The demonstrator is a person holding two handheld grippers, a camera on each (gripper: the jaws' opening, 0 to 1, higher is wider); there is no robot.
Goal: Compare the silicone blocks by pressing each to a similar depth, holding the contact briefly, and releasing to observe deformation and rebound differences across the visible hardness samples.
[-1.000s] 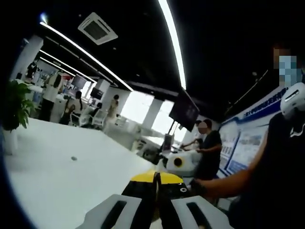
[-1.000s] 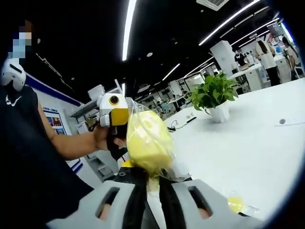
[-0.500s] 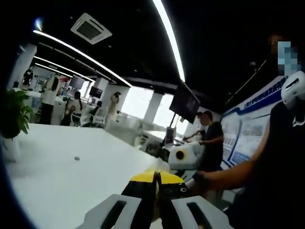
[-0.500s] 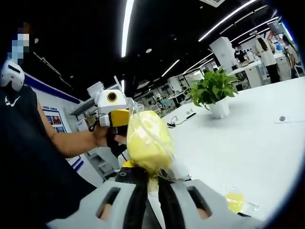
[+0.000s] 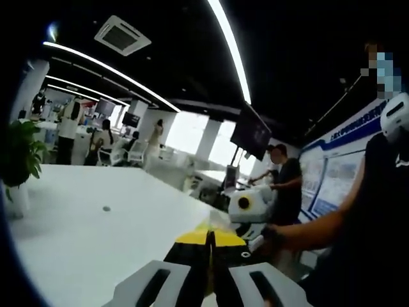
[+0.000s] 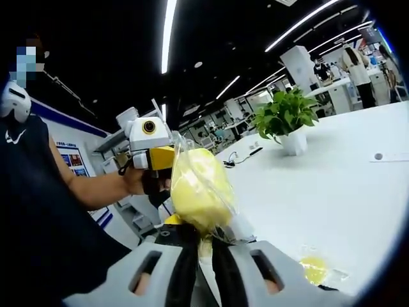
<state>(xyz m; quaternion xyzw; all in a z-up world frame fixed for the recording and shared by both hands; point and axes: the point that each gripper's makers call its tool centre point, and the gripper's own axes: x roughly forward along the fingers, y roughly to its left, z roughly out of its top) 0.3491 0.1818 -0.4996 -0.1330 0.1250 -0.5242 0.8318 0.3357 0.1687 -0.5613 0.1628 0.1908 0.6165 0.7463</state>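
White table, yellow block between right fingers

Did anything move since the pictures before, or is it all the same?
Almost the same. The left gripper lifted slightly beside the yellow block in its clear wrap; nothing was grabbed or let go. The right gripper still pinches that block, and another wrapped yellow piece still lies on the white table.

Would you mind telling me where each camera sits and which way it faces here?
Left gripper view: rides the left hand-held gripper, jaws closed, looking across the white table; the person's forearm shows.
Right gripper view: rides the right hand-held gripper, clamping a bagged yellow block, facing the potted plant; the person's hand shows.
Shared: table, plant, each other's gripper.
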